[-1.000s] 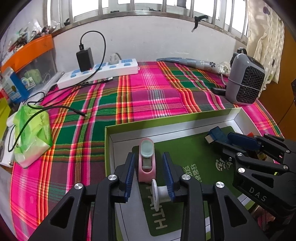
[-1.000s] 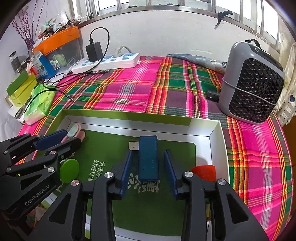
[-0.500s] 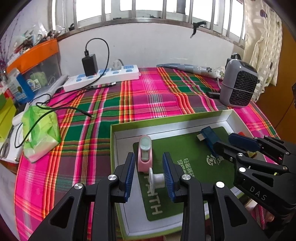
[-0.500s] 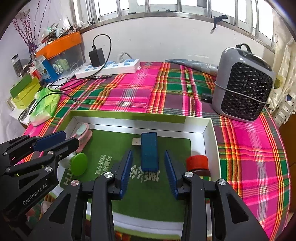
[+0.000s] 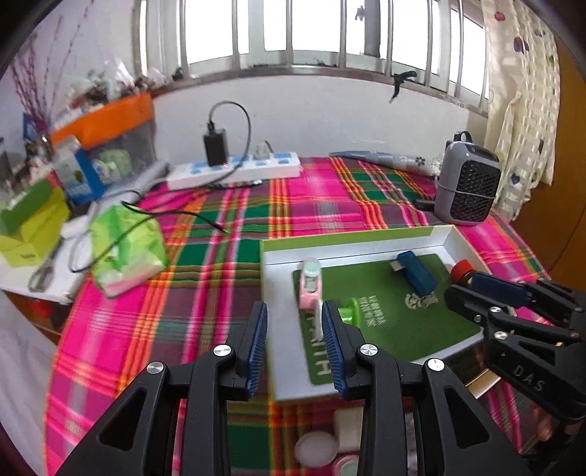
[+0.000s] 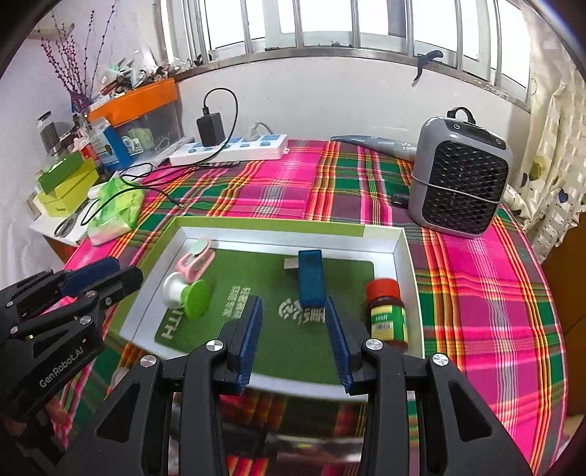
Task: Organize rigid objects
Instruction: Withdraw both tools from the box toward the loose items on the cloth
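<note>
Blue USB stick (image 6: 310, 278) in tray (image 6: 401, 249), prob. flat.

- Bright daylight is admitted through the barred window (image 5: 311, 33) at the top of both frames, where the panes are blown out.
- Strong fisheye bending and dark corner vignetting are seen.
- Motion blur is noticed at the lower left of the left wrist view.

"GenRobot.AI" in white on black body of left gripper (image 6: 97, 280); "DAS" on black body of right gripper (image 5: 472, 289); white letters "UTH", upside down, at near-left corner of green mat (image 6: 329, 351) inside box, beside unreadable white characters toward mat's middle.
</note>
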Available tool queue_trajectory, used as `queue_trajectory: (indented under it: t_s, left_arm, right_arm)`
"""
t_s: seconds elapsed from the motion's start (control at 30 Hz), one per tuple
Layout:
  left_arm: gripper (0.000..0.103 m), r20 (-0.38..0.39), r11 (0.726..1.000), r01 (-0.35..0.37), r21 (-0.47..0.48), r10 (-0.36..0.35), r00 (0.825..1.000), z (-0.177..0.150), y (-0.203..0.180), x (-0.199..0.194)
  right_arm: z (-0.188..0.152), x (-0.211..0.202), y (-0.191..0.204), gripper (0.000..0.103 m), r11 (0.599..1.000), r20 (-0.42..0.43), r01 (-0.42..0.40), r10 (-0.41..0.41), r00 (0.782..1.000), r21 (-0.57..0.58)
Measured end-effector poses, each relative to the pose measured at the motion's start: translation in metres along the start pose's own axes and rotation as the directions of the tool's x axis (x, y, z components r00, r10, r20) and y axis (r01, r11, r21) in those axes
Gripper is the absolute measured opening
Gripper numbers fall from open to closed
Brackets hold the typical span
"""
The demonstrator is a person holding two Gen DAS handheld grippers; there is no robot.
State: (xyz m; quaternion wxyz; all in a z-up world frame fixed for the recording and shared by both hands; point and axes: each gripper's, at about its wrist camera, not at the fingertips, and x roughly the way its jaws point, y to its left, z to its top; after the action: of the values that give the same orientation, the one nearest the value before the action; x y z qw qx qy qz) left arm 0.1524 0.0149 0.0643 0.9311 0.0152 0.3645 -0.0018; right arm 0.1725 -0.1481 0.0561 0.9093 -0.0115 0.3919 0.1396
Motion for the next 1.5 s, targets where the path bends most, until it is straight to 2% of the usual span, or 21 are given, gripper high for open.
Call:
queue_trajectory:
  t_s: [0.23, 0.33, 0.43, 0.73, 1.13, 1.5]
  left_arm:
    - [0.03, 0.003, 0.999, 0.022, -0.031, -0.022, 1.0, -0.015, 0.006, -0.017]
    - [0.03, 0.016, 1.0, -0.016, -0.014, 0.017, 1.0, -0.022, 0.005, -0.024]
    - [0.03, 0.015, 1.0, 0.01, -0.027, -0.01, 1.0, -0.027, 0.008, -0.03]
    - [0.03, 0.027, 0.999, -0.02, -0.027, 0.021, 0.999, -0.046, 0.009, -0.047]
    - [0.03, 0.012, 1.0, -0.004, -0.019, 0.004, 1.0, -0.074, 0.009, -0.06]
    - [0.03, -0.01, 0.999, 0.02, -0.048, -0.021, 1.0, -0.091, 0.025, -0.064]
  right_arm:
    - [-0.016, -0.018, 0.006, 0.037, 1.0, 0.015, -0.008, 0.008, 1.0, 0.013]
    - [-0.023, -0.026, 0.008, 0.037, 1.0, 0.022, -0.005, 0.005, 1.0, 0.014]
    - [-0.028, -0.034, 0.009, 0.037, 1.0, 0.032, 0.001, -0.002, 0.999, 0.016]
    - [-0.047, -0.049, 0.016, 0.037, 1.0, 0.045, 0.001, -0.002, 0.999, 0.018]
    - [-0.07, -0.06, 0.027, 0.037, 1.0, 0.048, -0.018, 0.017, 0.999, 0.011]
    - [-0.083, -0.061, 0.042, 0.037, 1.0, 0.036, -0.024, 0.024, 0.999, -0.002]
